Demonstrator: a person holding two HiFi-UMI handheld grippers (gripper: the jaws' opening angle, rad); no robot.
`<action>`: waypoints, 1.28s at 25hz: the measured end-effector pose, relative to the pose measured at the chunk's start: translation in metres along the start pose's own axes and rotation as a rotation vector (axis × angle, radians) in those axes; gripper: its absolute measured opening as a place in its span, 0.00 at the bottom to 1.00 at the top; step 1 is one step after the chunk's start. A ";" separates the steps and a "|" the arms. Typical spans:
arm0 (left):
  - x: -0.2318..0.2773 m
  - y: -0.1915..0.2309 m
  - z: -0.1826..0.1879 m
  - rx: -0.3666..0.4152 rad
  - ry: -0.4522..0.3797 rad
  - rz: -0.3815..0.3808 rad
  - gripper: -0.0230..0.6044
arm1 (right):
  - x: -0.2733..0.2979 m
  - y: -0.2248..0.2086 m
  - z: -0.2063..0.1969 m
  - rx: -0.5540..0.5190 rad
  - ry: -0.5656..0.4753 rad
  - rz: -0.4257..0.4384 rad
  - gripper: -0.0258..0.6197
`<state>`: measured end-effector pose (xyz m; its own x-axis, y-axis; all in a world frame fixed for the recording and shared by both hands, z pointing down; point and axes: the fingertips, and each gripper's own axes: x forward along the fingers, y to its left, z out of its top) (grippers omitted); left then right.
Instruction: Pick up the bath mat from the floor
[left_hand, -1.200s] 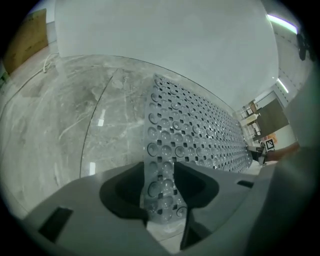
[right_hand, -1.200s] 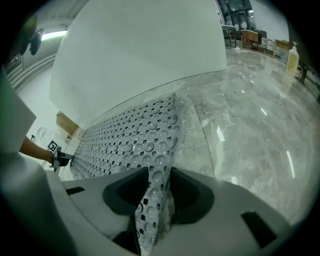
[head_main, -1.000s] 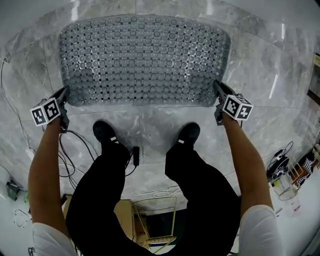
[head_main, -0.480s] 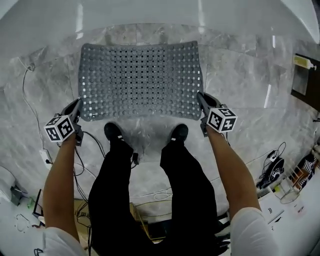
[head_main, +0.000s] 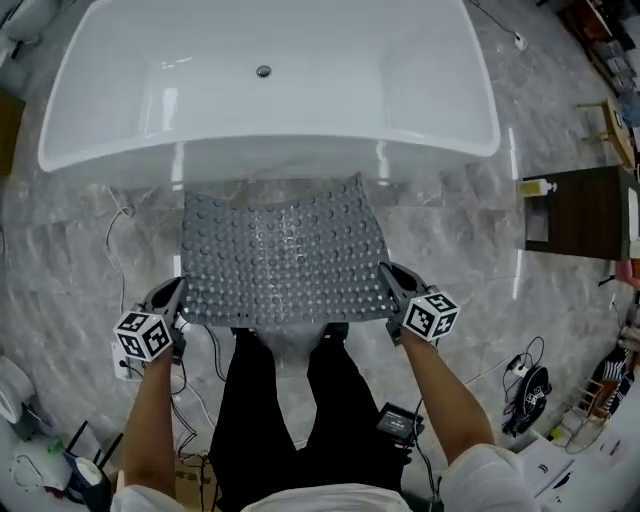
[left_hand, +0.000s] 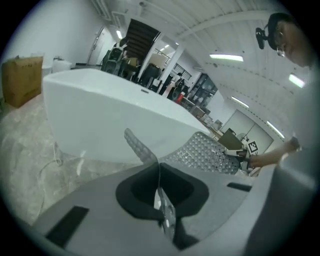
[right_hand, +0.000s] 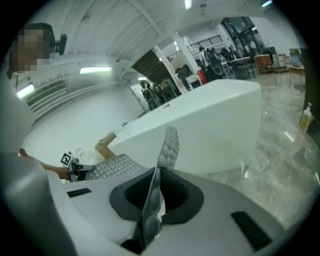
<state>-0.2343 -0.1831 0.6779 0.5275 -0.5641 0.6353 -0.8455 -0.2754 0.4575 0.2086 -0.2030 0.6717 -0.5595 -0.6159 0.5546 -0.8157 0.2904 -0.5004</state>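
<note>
Fingers of the left gripper clenched on the grey dimpled rubber bath mat at seven o'clock, right gripper pinching its five o'clock corner; mat slung between them, off the marble floor. Thin corner bites: floppy weight could tug one free.

Head view steeply down from above; 2 gripper views close along their jaws, toward bath mat and bathtub

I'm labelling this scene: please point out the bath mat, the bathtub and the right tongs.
bath mat (head_main: 285, 255): head view, middle of surface.
bathtub (head_main: 350, 60): head view, bare inner floor.
right tongs (head_main: 386, 275): head view, tips on mat's corner.
</note>
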 end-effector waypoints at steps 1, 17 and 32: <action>-0.026 -0.018 0.022 0.044 -0.024 0.003 0.06 | -0.021 0.021 0.024 -0.012 -0.034 0.014 0.10; -0.350 -0.283 0.318 0.555 -0.636 -0.020 0.06 | -0.302 0.308 0.329 -0.489 -0.613 0.164 0.10; -0.420 -0.385 0.343 0.706 -0.789 -0.064 0.06 | -0.388 0.364 0.341 -0.574 -0.777 0.127 0.10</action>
<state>-0.1586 -0.1070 0.0216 0.5836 -0.8083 -0.0772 -0.8083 -0.5692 -0.1504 0.1790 -0.1079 0.0477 -0.5632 -0.8071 -0.1772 -0.8188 0.5739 -0.0116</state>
